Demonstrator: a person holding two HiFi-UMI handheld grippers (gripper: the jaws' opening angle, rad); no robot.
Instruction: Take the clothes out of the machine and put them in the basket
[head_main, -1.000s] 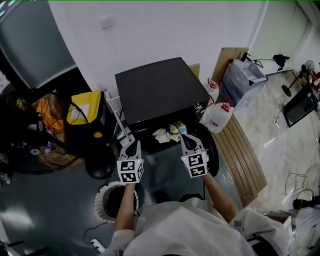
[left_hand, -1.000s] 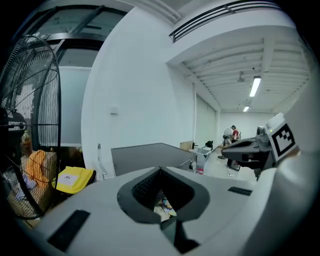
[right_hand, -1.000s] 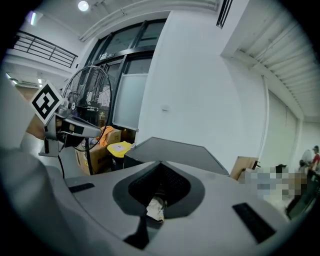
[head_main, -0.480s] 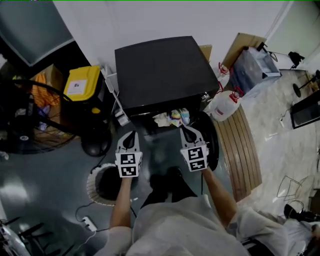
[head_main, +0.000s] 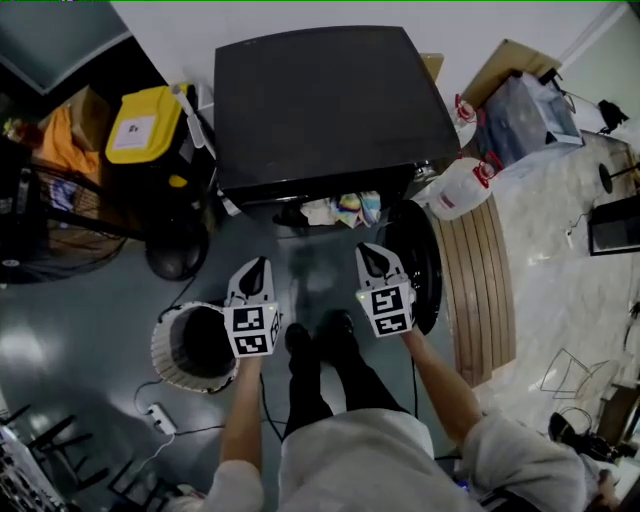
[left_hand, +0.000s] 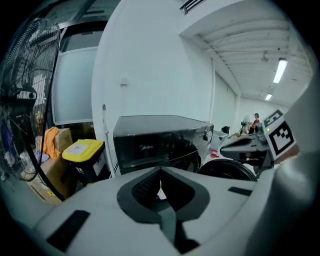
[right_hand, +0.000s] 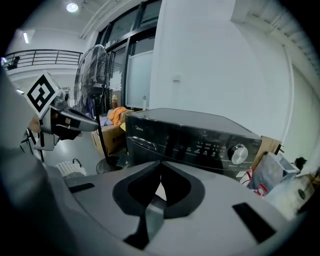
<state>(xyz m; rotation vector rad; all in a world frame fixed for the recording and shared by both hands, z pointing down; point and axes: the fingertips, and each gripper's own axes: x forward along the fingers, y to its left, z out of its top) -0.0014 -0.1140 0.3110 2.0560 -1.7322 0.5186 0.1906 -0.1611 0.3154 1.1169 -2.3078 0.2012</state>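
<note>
The black washing machine (head_main: 330, 100) stands against the wall with its round door (head_main: 420, 265) swung open to the right. Pale and coloured clothes (head_main: 345, 208) hang out of its opening. A white basket (head_main: 165, 350) with a dark inside sits on the floor at the left. My left gripper (head_main: 257, 266) hovers beside the basket's right rim, shut and empty. My right gripper (head_main: 368, 251) is in front of the door, also shut and empty. In the left gripper view the jaws (left_hand: 160, 171) meet, pointing at the machine (left_hand: 155, 145). The right gripper's jaws (right_hand: 160, 165) meet below the control panel (right_hand: 200, 142).
A yellow-lidded bin (head_main: 140, 125) and a floor fan (head_main: 60, 220) stand left of the machine. White jugs with red caps (head_main: 460, 185) and a slatted wooden board (head_main: 485, 290) lie at its right. A cable and power strip (head_main: 160, 418) lie near the basket.
Both grippers have sunk and drawn back from the machine's opening. The left one now sits beside the basket. The machine fills more of the head view. Both stay shut.
</note>
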